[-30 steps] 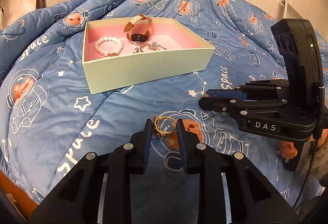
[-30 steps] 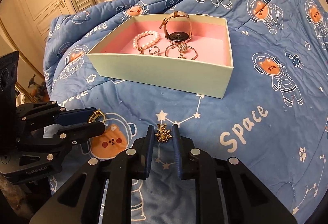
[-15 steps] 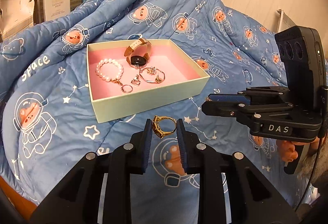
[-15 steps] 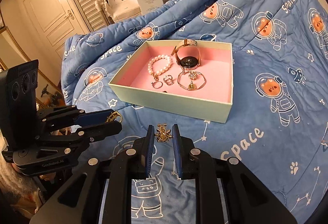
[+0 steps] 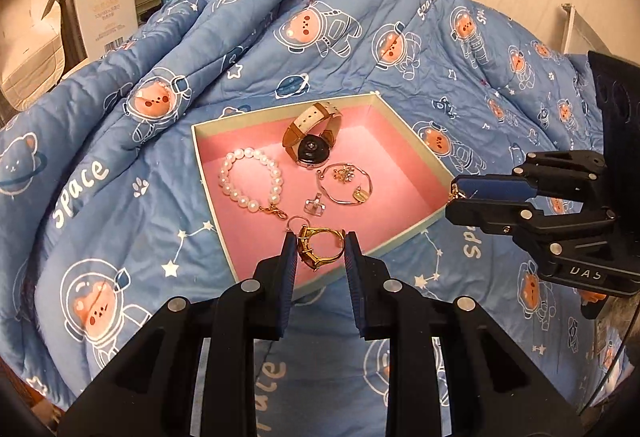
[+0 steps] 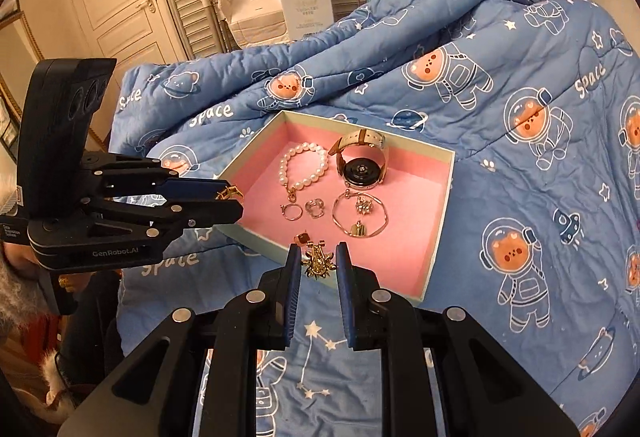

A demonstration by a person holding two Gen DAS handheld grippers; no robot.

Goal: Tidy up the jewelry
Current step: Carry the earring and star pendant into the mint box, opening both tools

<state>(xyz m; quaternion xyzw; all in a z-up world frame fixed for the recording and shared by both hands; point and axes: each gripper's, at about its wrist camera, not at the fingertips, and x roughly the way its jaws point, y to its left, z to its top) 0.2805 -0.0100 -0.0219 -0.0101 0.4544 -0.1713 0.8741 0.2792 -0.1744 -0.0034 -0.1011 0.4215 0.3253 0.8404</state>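
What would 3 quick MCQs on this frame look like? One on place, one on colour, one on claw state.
1. Where does the watch lie?
A. on the quilt
B. in the box
C. in the right claw

2. What colour is the box lining?
A. pink
B. white
C. black

3. What is the left claw doing?
A. open and holding nothing
B. shut on the pearl bracelet
C. shut on the gold ring

Key:
1. B: the watch sits on the box floor, behind the pearl bracelet.
2. A: floor and inner walls are pink; the outside is pale green.
3. C: the gold ring is pinched between its fingers, above the box's near edge. The right claw likewise grips a small gold charm.
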